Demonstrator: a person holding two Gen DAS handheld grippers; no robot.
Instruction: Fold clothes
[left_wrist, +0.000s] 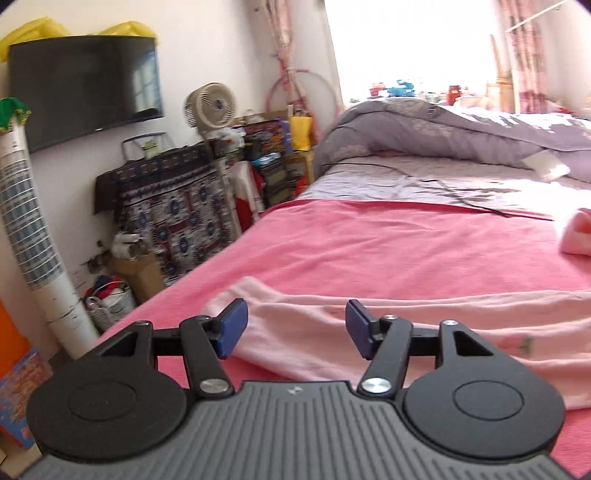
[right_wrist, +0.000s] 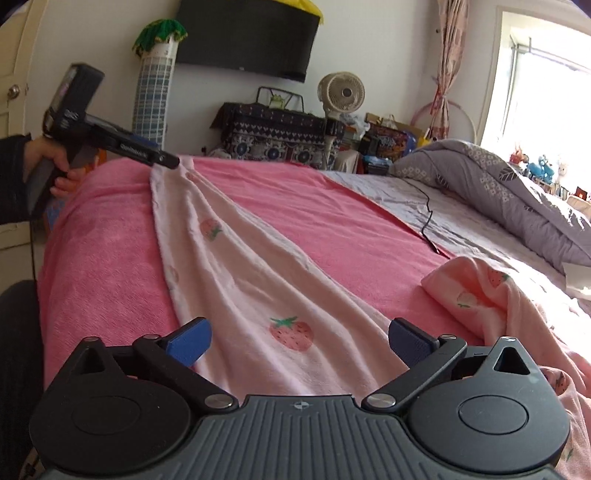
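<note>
A pale pink garment with strawberry prints (right_wrist: 255, 280) lies stretched out on the pink blanket (right_wrist: 332, 221) on the bed. Its narrow end (left_wrist: 295, 332) lies between the blue pads of my left gripper (left_wrist: 295, 330), which is open just above it. My right gripper (right_wrist: 299, 341) is open over the wide end of the same garment. The left gripper also shows in the right wrist view (right_wrist: 173, 160), at the garment's far tip. A bunched part of the garment (right_wrist: 480, 291) lies to the right.
A grey quilt (left_wrist: 461, 129) is heaped at the far end of the bed, with a black cable (right_wrist: 428, 218) on the grey sheet. Left of the bed stand a tower fan (left_wrist: 29, 229), a covered cabinet (left_wrist: 177, 206), a round fan (left_wrist: 210, 105) and boxes.
</note>
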